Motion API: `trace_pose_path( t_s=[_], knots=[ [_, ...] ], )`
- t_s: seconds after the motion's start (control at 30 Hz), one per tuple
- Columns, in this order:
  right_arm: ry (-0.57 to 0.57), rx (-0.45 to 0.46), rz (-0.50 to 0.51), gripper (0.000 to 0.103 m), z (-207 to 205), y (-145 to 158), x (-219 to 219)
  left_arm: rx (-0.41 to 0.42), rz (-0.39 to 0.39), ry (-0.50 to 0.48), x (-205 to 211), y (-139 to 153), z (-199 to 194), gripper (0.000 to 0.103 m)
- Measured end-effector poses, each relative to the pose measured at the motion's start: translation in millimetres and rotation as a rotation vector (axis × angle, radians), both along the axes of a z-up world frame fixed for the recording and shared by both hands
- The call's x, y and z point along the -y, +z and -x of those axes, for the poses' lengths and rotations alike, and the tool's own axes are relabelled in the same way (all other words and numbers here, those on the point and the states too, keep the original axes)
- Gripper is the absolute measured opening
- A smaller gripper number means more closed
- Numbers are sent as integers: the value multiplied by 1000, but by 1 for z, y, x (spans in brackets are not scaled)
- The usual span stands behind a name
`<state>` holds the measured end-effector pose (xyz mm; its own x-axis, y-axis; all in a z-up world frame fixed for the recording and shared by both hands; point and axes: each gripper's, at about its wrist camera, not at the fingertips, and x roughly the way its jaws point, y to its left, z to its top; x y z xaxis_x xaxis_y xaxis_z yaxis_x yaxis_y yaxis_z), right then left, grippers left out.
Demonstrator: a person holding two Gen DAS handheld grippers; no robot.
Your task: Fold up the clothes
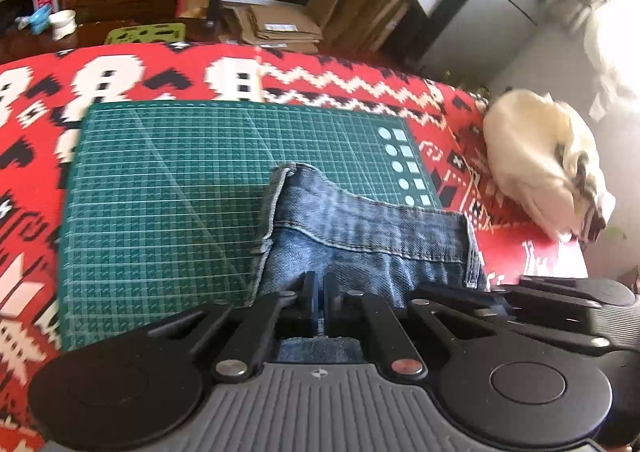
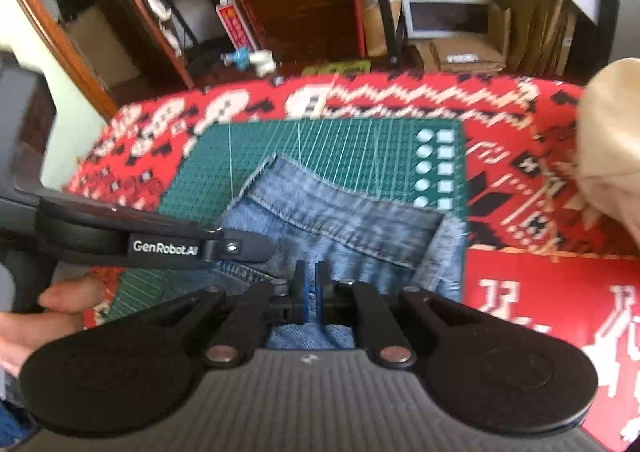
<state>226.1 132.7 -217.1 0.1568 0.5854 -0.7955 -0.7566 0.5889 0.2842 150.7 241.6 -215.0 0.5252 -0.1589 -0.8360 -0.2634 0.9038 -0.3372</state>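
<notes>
We hold the left tool (image 1: 319,292) nearly closed, its fingers set close together with blue denim showing in the narrow slot between them, so it pinches the near edge of the jeans (image 1: 360,236). The right tool (image 2: 309,284) stands the same way, its fingers almost together on the near edge of the jeans (image 2: 340,220). In the right wrist view the left tool's black arm crosses the middle left of the frame just over the denim, and our hand (image 2: 40,316) grips it at the lower left.

The one pair of jeans lies folded on the right half of the single green cutting mat (image 1: 168,180), in the centre of both frames. The mat rests on a red patterned cloth (image 1: 40,100) covering the counter. One cream garment (image 1: 548,160) lies bunched at the right of the left wrist view, well apart from the jeans. Shelves and cardboard boxes (image 1: 280,28) fill the top of the frame.
</notes>
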Motion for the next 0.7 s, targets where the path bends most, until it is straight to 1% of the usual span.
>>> trace_pose_path(
  t_s=[0.07, 0.2, 0.23, 0.4, 0.53, 0.6, 0.63, 0.7],
  knots=[
    [-3, 25, -20, 2, 2, -2, -2, 6, -2, -7, 3, -3, -3, 4],
    [-10, 27, -32, 0, -3, -6, -1, 21, 38, 2, -1, -8, -6, 3],
    [-25, 40, -22, 0, -4, -6, -1, 23, 53, 5, -3, -9, -6, 3],
    [-68, 42, -7, 0, -13, -7, 8, 27, 97, 18, -9, -11, -4, 3],
    [-65, 96, 4, 0, -11, -3, 21, 29, 96, 16, -8, -10, -4, 3],
    [-77, 141, 24, 0, -9, -1, 26, 29, 92, 13, -8, -10, -4, 3],
    [-81, 144, 30, 0, -10, -2, 29, 28, 91, 12, -8, -9, -4, 3],
    [-100, 116, 23, 0, -15, 0, 33, 25, 95, 17, -9, -8, -3, 3]
  ],
)
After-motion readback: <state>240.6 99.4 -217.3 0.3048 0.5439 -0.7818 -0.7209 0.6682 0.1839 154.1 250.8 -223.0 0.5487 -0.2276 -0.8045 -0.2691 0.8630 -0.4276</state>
